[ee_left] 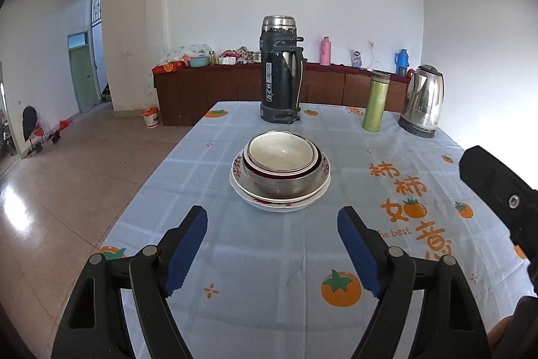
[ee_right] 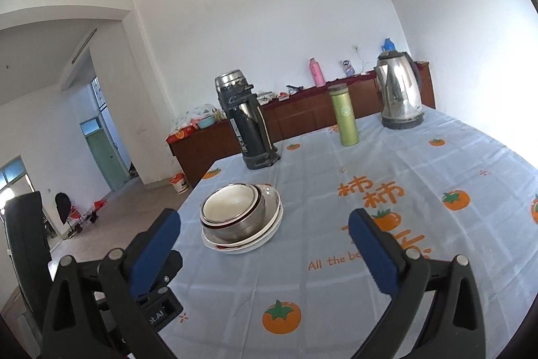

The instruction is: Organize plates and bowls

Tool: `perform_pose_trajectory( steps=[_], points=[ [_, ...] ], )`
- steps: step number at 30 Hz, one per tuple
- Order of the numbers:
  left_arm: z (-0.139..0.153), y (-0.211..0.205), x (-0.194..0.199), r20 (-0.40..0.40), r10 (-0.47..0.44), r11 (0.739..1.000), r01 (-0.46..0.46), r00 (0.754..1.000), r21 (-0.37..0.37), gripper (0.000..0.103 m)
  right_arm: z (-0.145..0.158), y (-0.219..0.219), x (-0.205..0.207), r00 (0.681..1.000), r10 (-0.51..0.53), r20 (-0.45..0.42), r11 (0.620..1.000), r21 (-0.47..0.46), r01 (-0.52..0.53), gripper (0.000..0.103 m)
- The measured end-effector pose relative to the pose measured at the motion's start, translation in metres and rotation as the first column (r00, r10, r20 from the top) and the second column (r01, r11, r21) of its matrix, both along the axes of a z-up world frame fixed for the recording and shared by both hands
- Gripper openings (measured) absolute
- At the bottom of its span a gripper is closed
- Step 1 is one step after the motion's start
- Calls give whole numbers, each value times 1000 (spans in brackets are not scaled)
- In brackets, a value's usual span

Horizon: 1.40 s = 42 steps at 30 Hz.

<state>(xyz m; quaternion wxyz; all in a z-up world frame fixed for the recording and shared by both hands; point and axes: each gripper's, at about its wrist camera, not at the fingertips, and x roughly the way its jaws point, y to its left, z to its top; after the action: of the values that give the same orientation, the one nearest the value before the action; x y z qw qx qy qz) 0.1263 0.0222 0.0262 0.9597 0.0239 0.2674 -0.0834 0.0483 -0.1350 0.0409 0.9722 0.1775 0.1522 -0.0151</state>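
Both hand-held grippers, left (ee_left: 272, 226) and right (ee_right: 264, 231), gape empty, short of the stacked bowls and plates (ee_left: 280, 172).

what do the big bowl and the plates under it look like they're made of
Big bowl: probably stainless steel, going by its brushed grey sheen and soft reflections. Plates: likely glazed ceramic or porcelain, glossy white with a red printed pattern, though melamine can't be ruled out.

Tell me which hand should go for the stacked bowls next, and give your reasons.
Left, probably. The left tongs are open and point straight at the stack of bowls, which sits centred between the pads. The right tongs, also open, have the stack off toward their left pad, so they would need to swing over.
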Motion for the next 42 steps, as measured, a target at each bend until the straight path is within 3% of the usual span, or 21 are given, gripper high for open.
perform_pose_trajectory(
  steps=[5, 7, 24, 42],
  points=[
    [9, 0, -12, 30, 8, 1000, -8, 1000, 4, 83, 7, -1, -16, 1000, 0, 27, 1000, -7, 0, 103],
    [12, 0, -16, 41, 12, 1000, -12, 999, 7, 88, 10, -1, -21, 999, 0, 37, 1000, -7, 0, 103],
    [32, 0, -49, 107, 23, 999, -26, 994, 28, 89, 33, 1, -61, 991, -18, 136, 999, -37, 23, 103],
    [48, 1, -68, 160, 51, 998, -56, 986, 28, 96, 43, -1, -80, 983, -32, 178, 997, -57, 43, 103]
  ],
)
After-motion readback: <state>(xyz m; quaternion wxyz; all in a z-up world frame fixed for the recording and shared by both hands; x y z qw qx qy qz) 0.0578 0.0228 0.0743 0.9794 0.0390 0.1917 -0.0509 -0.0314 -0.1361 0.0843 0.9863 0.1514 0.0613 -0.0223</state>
